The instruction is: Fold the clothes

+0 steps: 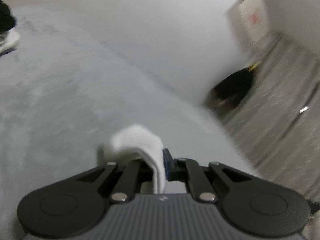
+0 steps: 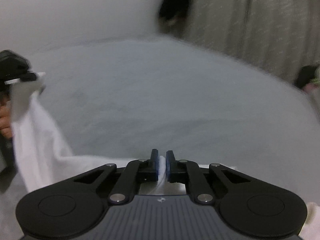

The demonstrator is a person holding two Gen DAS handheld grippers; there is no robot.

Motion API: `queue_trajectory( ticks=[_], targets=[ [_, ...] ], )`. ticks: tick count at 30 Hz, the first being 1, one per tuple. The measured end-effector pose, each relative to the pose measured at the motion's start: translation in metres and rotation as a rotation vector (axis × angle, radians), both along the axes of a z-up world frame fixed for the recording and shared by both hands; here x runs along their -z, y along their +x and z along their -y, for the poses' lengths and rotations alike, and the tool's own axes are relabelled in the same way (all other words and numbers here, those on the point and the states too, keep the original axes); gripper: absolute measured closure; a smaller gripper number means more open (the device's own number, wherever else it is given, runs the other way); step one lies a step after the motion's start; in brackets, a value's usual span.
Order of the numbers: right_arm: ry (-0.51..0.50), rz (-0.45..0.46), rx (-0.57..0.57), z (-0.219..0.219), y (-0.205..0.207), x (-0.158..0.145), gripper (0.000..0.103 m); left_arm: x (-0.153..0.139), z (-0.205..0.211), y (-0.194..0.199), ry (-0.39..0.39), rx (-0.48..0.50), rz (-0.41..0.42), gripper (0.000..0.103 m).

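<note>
Pale grey bed surface, beige curtain behind, dim light

Left tongs and right tongs both clamped, pointing slightly downward.

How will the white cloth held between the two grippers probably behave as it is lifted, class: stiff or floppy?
Probably floppy: the white cloth sags between the left gripper and right gripper. Likely light, since thin pinches carry it. It curls limply over the left fingers.

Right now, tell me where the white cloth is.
The white cloth hangs between both grippers: pinched in the right gripper, and at that view's left edge by the left gripper.
</note>
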State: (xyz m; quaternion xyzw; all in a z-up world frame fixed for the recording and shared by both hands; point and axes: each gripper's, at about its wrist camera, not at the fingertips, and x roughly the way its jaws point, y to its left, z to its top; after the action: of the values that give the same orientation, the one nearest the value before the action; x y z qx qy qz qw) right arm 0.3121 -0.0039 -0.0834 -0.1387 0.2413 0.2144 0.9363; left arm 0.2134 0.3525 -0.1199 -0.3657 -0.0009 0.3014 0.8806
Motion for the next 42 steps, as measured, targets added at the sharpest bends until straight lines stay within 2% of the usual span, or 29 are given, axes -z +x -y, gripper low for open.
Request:
queue_trajectory(
  ticks=[2, 4, 7, 9, 11, 14, 17, 20, 22, 24, 27, 32, 36, 42],
  targets=[
    [0.035, 0.09, 0.085, 0.006, -0.004, -0.011, 0.094, -0.004, 0.0, -0.009, 0.051, -0.023, 0.068, 0.099],
    [0.05, 0.137, 0.127, 0.006, -0.004, -0.017, 0.094, -0.003, -0.002, -0.01, 0.065, -0.076, 0.029, 0.098],
    [0.009, 0.048, 0.112, -0.004, 0.008, -0.005, 0.094, 0.008, -0.012, 0.004, -0.01, -0.115, -0.15, 0.098],
    [-0.038, -0.017, 0.113, -0.006, 0.013, 0.011, 0.094, 0.017, -0.022, 0.01, -0.09, -0.115, -0.231, 0.098],
    [-0.057, -0.039, 0.114, -0.007, 0.015, 0.017, 0.093, 0.023, -0.028, 0.011, -0.141, -0.114, -0.258, 0.098],
    [-0.009, -0.061, 0.091, -0.001, 0.017, 0.009, 0.09, 0.022, -0.026, 0.012, -0.138, -0.121, -0.272, 0.096],
    [0.051, -0.092, 0.099, 0.025, 0.011, -0.001, 0.07, 0.017, -0.02, 0.015, -0.128, -0.12, -0.303, 0.095],
    [0.094, -0.106, 0.123, 0.044, -0.003, -0.018, 0.068, 0.01, -0.016, 0.018, -0.107, -0.116, -0.328, 0.081],
    [0.091, -0.109, 0.153, 0.061, -0.015, -0.029, 0.064, 0.007, -0.009, 0.021, -0.09, -0.102, -0.331, 0.059],
    [0.067, -0.1, 0.191, 0.076, -0.016, -0.035, 0.056, 0.005, -0.002, 0.026, -0.061, -0.09, -0.342, 0.045],
    [0.047, -0.114, 0.252, 0.102, -0.029, -0.036, 0.055, 0.001, 0.011, 0.032, -0.019, -0.082, -0.365, 0.03],
    [0.044, -0.202, 0.319, 0.145, -0.062, -0.045, 0.055, 0.003, 0.024, 0.032, 0.015, -0.077, -0.373, 0.025],
    [0.057, -0.257, 0.299, 0.172, -0.111, -0.065, 0.055, 0.0, 0.033, 0.03, 0.034, -0.044, -0.37, 0.014],
    [0.109, -0.3, 0.361, 0.214, -0.166, -0.077, 0.055, -0.015, 0.064, 0.024, 0.058, 0.073, -0.467, 0.008]
  ],
)
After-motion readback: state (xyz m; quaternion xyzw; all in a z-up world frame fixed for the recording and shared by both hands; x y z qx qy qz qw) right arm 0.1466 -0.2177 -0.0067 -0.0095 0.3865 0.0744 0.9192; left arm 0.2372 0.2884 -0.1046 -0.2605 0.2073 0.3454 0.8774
